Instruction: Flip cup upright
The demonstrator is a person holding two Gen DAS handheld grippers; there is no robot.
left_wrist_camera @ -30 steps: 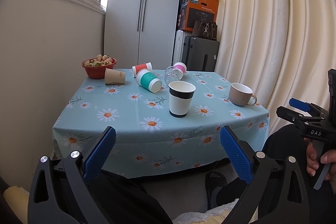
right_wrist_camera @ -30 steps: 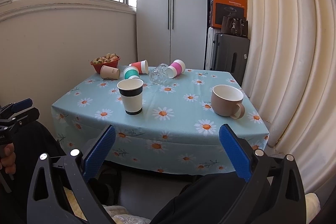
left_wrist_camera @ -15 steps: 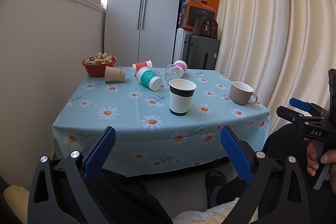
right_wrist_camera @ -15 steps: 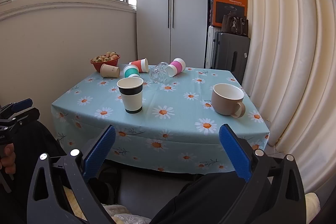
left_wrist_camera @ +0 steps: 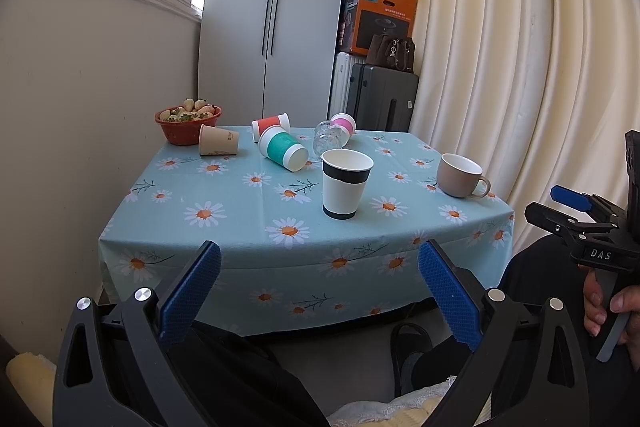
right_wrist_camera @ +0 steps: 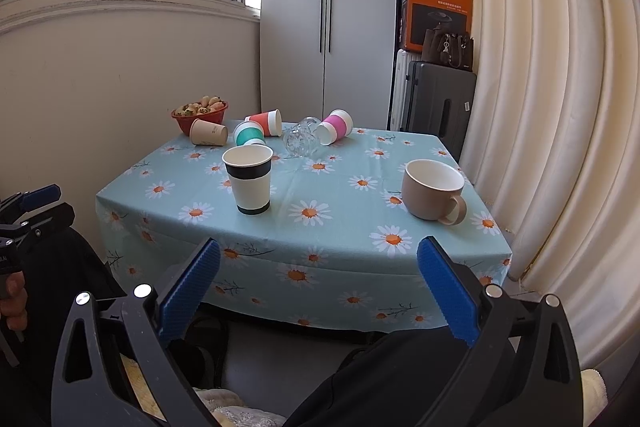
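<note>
Meanwhile both left tongs (left_wrist_camera: 319, 283) and right tongs (right_wrist_camera: 318, 283) gape wide, holding nothing, short of the desk (right_wrist_camera: 344, 227). Teal-sleeved cup (left_wrist_camera: 282, 149) lies on its side behind the upright black-banded paper cup (left_wrist_camera: 345, 183).

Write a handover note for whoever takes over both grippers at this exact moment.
Left gripper: open, empty, held short of the daisy-print table.
Right gripper: open, empty, also short of the table.
Upright: black-banded white paper cup, beige ceramic mug.
On their sides at the far end: teal-sleeved cup, red-sleeved cup, pink-sleeved cup, plain tan paper cup, clear glass, near the red bowl.
Left: five to stand upright; neither gripper is near them.
</note>
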